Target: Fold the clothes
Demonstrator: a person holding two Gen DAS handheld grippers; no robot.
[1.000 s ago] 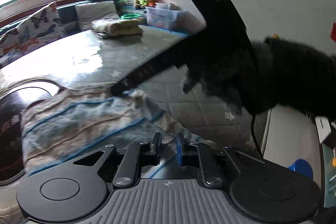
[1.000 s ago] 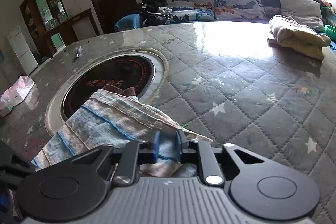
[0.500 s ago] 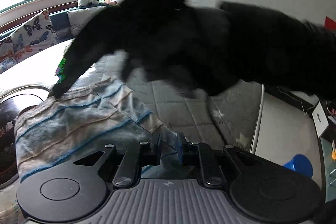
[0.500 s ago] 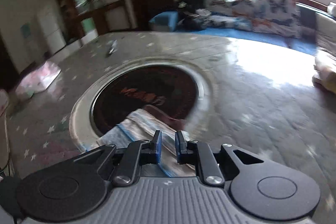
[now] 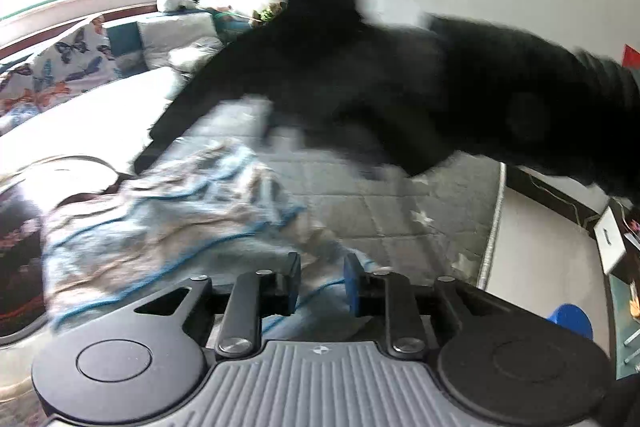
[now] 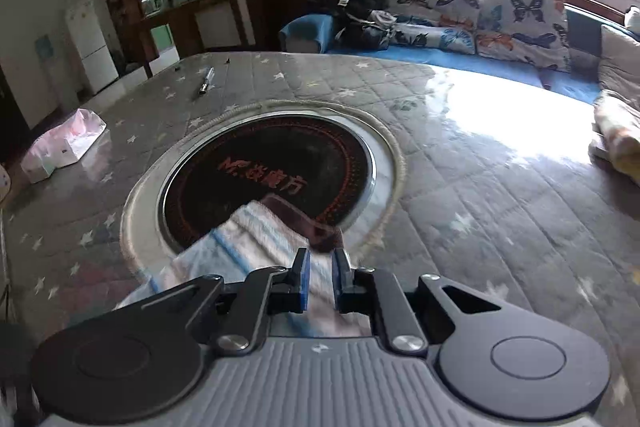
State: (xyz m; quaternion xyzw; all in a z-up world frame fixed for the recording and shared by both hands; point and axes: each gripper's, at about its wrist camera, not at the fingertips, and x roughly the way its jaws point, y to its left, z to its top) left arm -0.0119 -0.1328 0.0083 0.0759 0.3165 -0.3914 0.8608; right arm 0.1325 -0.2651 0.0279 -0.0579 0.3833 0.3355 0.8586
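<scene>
A striped blue-and-beige garment (image 5: 160, 219) lies crumpled on the quilted grey table (image 5: 360, 195). My left gripper (image 5: 322, 285) sits low at the garment's near edge, and cloth runs between its two blue pads. My right gripper (image 5: 320, 67) crosses above as a blurred black shape with a dark sleeve behind it. In the right wrist view the right gripper (image 6: 322, 277) is shut on a strip of the garment (image 6: 256, 239). That strip has a brown hem and hangs over the round black hob (image 6: 260, 163).
The hob sits sunk in the table's middle. A folded yellowish cloth (image 6: 616, 135) lies at the far right, a pen (image 6: 206, 81) and a white bag (image 6: 60, 143) at the far left. A sofa with butterfly cushions (image 6: 500, 19) stands behind. The table's edge (image 5: 494, 227) drops off on the right.
My right gripper has swung across with the garment's edge, from the quilted side to over the hob. The cloth has bunched up. My left gripper has kept its place.
</scene>
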